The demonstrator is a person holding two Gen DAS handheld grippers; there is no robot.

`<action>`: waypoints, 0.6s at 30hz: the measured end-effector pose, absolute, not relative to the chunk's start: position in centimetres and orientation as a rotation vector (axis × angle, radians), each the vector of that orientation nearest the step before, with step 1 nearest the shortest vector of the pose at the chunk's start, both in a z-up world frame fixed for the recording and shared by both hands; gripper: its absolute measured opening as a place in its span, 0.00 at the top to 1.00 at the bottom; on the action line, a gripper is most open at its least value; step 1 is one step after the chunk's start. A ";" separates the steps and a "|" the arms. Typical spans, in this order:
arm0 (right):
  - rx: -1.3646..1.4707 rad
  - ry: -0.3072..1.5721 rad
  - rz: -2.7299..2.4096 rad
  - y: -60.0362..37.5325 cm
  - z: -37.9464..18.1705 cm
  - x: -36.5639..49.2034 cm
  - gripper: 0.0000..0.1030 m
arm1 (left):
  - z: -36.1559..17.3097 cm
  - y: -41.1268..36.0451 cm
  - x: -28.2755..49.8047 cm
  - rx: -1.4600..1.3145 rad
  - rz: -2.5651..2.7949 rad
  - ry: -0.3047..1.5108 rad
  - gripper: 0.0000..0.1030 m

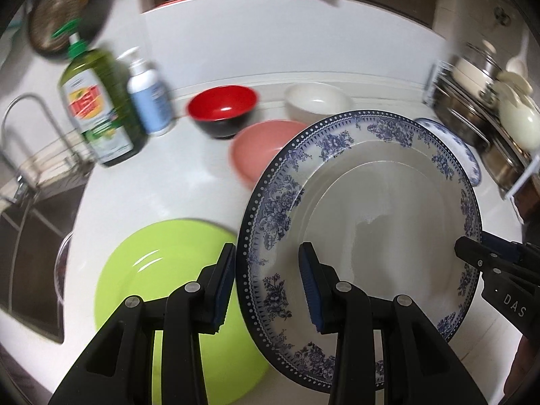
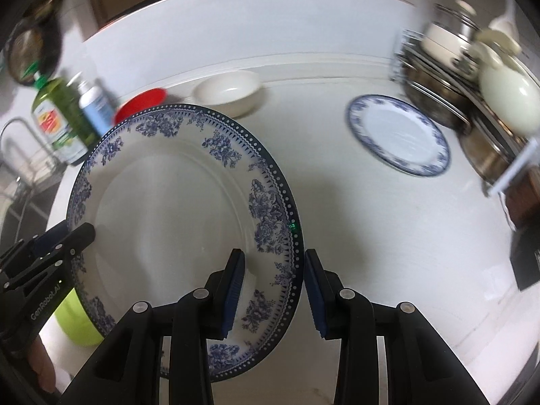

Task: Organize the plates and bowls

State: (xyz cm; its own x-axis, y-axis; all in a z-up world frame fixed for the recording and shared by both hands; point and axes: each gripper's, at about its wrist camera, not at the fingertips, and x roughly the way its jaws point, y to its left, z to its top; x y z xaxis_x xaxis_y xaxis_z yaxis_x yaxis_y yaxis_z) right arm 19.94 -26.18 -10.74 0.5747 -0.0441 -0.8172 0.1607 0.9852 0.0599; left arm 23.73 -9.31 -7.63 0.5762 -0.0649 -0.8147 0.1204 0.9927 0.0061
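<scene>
I have the large blue-and-white floral china plate (image 1: 364,202) lifted and tilted between both grippers: my left gripper (image 1: 268,290) straddles its left rim, my right gripper (image 2: 273,290) its right rim, both sets of jaws spread, not pinching. The smaller blue-rimmed plate (image 2: 398,135) lies flat on the white counter (image 2: 371,236) to the right, nearer my right gripper.

A large blue-patterned plate (image 1: 364,209) hides part of the pink plate (image 1: 256,148), the white bowl (image 1: 314,101) and a smaller blue plate (image 1: 452,141) in the left wrist view. In the right wrist view it covers most of the red bowl (image 2: 141,104) and green plate (image 2: 74,317). The green bottle (image 1: 98,108) and white bottle (image 1: 148,98) are motion-blurred, their labels unreadable. The rack (image 2: 472,101) at right is smeared, its contents unclear. Whether either gripper's pads touch the plate rim cannot be told.
</scene>
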 end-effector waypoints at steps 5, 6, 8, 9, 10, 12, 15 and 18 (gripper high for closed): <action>0.095 0.959 -0.044 -23.0 -10.7 20.7 0.64 | -7.3 -6.0 22.8 0.028 -0.029 0.954 0.64; 0.084 0.959 -0.028 -22.3 -10.7 20.9 0.64 | -7.3 -5.4 22.8 0.021 -0.018 0.955 0.64; 0.070 0.961 -0.002 -21.1 -10.7 21.1 0.64 | -7.3 -4.0 22.5 0.002 0.015 0.961 0.63; 0.060 0.965 0.015 -20.3 -10.7 21.3 0.64 | -7.4 -3.6 22.4 -0.004 0.026 0.964 0.63; 0.055 0.967 0.026 -19.9 -10.8 21.4 0.64 | -7.5 -3.0 22.2 -0.010 0.040 0.966 0.64; 0.042 0.973 0.050 -18.8 -10.9 21.8 0.64 | -7.7 -1.7 21.8 -0.026 0.071 0.973 0.63; 0.017 0.983 0.090 -16.8 -11.2 22.3 0.64 | -8.0 0.2 21.3 -0.050 0.110 0.987 0.63; -0.005 0.991 0.121 -14.8 -11.5 22.9 0.64 | -8.3 1.6 20.9 -0.067 0.144 0.997 0.63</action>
State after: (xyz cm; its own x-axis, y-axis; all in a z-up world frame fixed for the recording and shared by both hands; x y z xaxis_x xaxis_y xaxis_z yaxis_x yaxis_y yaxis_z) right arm 22.91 -14.78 -11.51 0.5420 0.0997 -0.8344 -0.1041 0.9933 0.0511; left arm 20.87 1.64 -8.31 0.5342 0.0897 -0.8406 -0.1514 0.9884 0.0092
